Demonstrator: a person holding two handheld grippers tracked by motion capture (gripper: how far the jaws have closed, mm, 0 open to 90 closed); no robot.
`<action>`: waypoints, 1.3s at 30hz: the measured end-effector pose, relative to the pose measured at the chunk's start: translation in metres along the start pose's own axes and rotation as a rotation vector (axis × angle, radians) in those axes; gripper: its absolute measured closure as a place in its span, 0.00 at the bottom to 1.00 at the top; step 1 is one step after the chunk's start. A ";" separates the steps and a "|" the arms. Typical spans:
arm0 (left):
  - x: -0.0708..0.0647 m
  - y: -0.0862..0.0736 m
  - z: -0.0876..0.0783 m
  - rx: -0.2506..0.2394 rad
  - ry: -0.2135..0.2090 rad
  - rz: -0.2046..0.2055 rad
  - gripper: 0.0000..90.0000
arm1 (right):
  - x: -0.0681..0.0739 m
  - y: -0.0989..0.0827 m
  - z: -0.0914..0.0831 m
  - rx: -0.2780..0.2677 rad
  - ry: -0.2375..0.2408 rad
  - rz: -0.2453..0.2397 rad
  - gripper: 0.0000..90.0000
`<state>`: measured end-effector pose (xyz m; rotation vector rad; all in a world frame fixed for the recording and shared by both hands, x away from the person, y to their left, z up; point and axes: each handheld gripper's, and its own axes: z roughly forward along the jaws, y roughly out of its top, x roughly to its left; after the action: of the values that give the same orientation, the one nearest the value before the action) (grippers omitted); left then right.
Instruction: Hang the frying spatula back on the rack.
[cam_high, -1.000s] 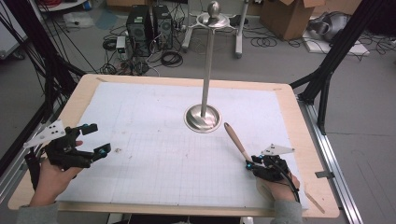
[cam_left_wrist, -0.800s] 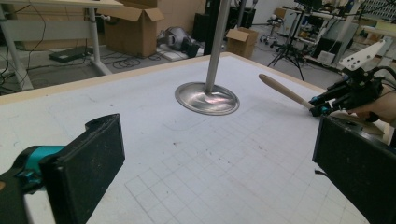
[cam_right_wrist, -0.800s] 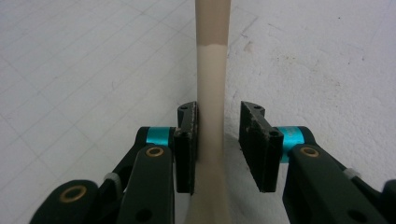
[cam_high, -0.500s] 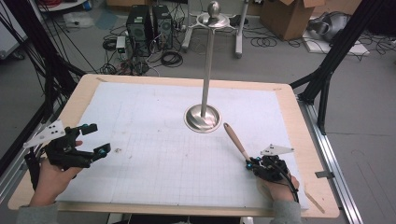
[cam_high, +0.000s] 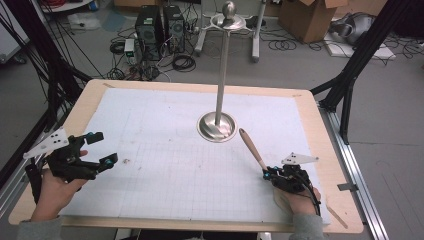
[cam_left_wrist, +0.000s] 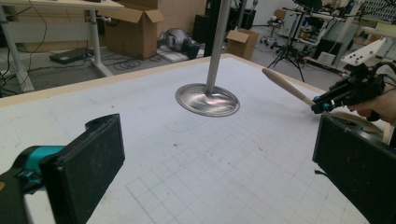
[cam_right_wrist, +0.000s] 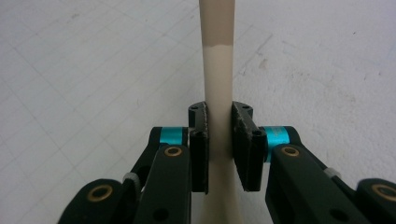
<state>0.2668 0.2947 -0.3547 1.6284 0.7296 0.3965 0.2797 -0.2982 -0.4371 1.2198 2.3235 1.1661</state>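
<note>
The right tool (cam_high: 266, 172) has just been closing and is pinched on the wooden-handled utensil (cam_high: 251, 148), near the metal stand (cam_high: 217, 126) at counter (cam_high: 150, 86) centre; the left tool (cam_high: 100, 149) is held spread, empty.

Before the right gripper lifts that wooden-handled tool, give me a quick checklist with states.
1. Right gripper shut on the tool: ok; its jaws have just been closing and the pads press the pale shaft.
2. Grip centred between the pads: ok in the right gripper view.
3. Tool end clear of the stand: ok, apart from its base.
4. Left gripper clear of the tool: ok, open and empty at the mat's left.
5. Tool's far working end: cannot tell, hidden behind the jaws.
</note>
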 end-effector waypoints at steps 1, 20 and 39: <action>0.000 0.000 0.000 -0.001 -0.001 -0.002 0.03 | -0.001 0.000 -0.001 -0.008 0.004 0.005 0.87; -0.001 0.000 0.002 -0.005 -0.011 -0.003 0.03 | -0.009 0.027 -0.039 -0.166 0.040 -0.002 0.87; -0.001 -0.001 0.002 -0.003 -0.014 -0.006 0.03 | -0.003 0.077 -0.074 -0.216 0.073 -0.075 0.87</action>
<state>0.2670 0.2929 -0.3554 1.6241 0.7232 0.3811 0.2845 -0.3152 -0.3316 1.0219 2.2036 1.4141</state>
